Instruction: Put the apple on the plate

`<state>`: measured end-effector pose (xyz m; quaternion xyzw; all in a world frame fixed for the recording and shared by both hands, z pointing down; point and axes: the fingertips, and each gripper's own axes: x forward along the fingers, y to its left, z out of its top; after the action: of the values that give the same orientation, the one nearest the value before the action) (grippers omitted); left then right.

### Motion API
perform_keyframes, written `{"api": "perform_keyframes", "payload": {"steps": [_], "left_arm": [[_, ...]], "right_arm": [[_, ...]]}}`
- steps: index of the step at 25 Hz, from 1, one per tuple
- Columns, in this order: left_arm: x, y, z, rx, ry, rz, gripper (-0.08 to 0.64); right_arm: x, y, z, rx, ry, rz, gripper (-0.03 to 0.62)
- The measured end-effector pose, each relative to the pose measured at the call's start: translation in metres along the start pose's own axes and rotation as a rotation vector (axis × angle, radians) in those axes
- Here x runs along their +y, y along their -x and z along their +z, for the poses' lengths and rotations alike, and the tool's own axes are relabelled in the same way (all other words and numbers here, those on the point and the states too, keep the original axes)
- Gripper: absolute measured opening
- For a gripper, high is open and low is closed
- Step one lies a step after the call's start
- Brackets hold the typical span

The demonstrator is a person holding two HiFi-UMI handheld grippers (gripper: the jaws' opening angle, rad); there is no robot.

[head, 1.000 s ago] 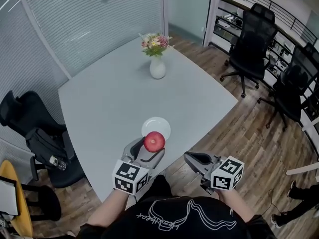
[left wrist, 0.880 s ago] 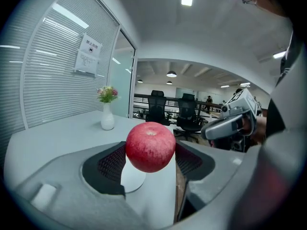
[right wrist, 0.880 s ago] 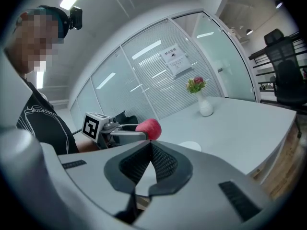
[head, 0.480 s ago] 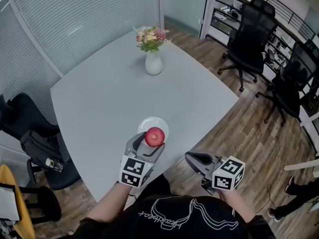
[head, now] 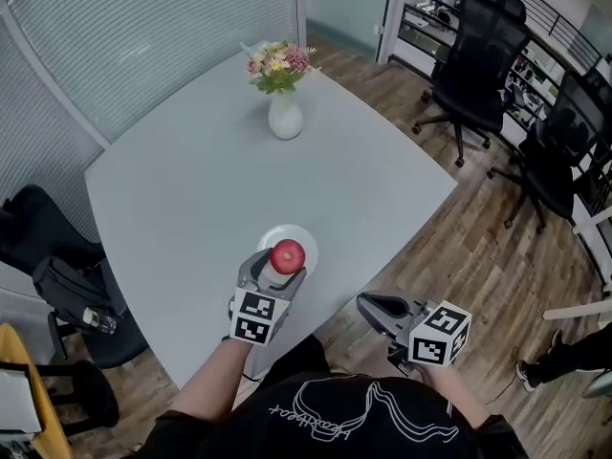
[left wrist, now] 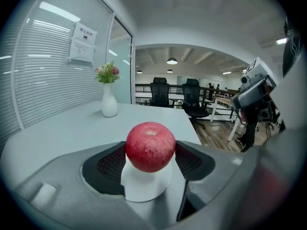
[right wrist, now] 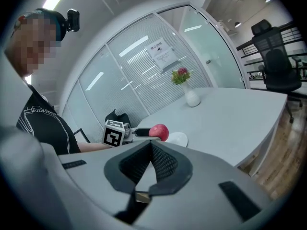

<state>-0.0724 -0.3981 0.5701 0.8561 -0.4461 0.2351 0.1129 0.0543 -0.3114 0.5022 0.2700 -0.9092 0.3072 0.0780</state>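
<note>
**First:** Pale grey bench (head: pixel 191 189), glass walls behind it. Where is the apple (head: pixel 288 254) to be found?

**Second:** It is pinched between the fingers (left wrist: pixel 112 164) of the left gripper (head: pixel 284 268), one pressed against each side. It is held over the white plate (head: pixel 304 240), which lies near the bench's near edge. Whether apple and plate are touching cannot be told.

**First:** And how is the right gripper (head: pixel 368 304) held?

**Second:** It is kept off the bench edge, above the wooden floor (head: pixel 478 237), well apart from the plate. Its fingers (right wrist: pixel 136 164) are pressed together.

**First:** What else is seen?

**Second:** A white vase (head: pixel 285 118) of flowers (head: pixel 273 60) is stood at the bench's far side, and black office chairs (head: pixel 473 75) are parked beyond it.
</note>
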Motion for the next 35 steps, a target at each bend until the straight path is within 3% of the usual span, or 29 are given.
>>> {"api": "perform_keyframes", "payload": {"steps": [17,35], "left_arm": [[0.021,-0.047,-0.048,0.097,0.036,0.020,0.330],[0.023,-0.052,-0.051,0.091,0.052,0.034,0.331]], "right_arm": [[-0.026,-0.002,-0.005,0.010,-0.053,-0.036,0.008],[-0.033,0.007,-0.008,0.012,-0.073,-0.048,0.008]]}}
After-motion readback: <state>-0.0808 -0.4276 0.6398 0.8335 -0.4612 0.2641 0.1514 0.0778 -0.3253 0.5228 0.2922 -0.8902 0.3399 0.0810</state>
